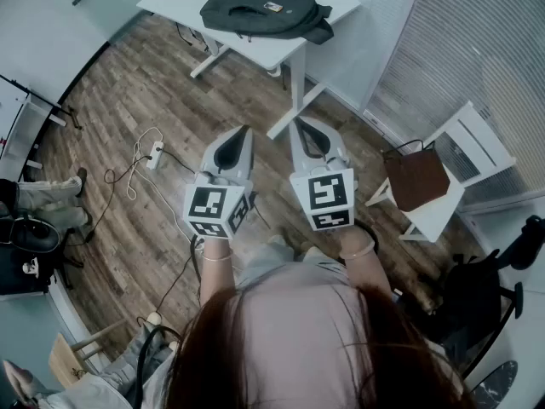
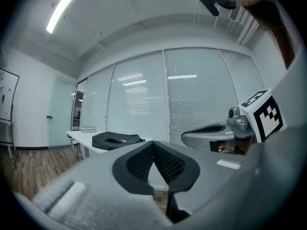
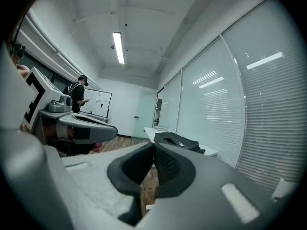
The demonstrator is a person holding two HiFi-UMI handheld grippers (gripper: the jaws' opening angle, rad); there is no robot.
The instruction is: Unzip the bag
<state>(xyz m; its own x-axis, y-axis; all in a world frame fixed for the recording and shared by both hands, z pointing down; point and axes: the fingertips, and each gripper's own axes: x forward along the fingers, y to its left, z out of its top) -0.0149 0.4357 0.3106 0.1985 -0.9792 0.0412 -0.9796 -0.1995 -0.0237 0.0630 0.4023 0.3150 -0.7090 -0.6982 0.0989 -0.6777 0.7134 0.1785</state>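
1. My left gripper (image 1: 244, 131) and right gripper (image 1: 300, 124) are both pressed shut and empty, well short of the table (image 1: 277, 51).
2. The bag (image 1: 260, 8) lies flat on that table.
3. Best approach, I think: close in, open one gripper for the zipper pull, and steady the bag with the other.

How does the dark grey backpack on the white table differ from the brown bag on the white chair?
The dark grey backpack is rounded and lies flat on the white table; the brown bag looks boxy, with thin loop handles, and sits on the white chair. Both rest on white furniture.
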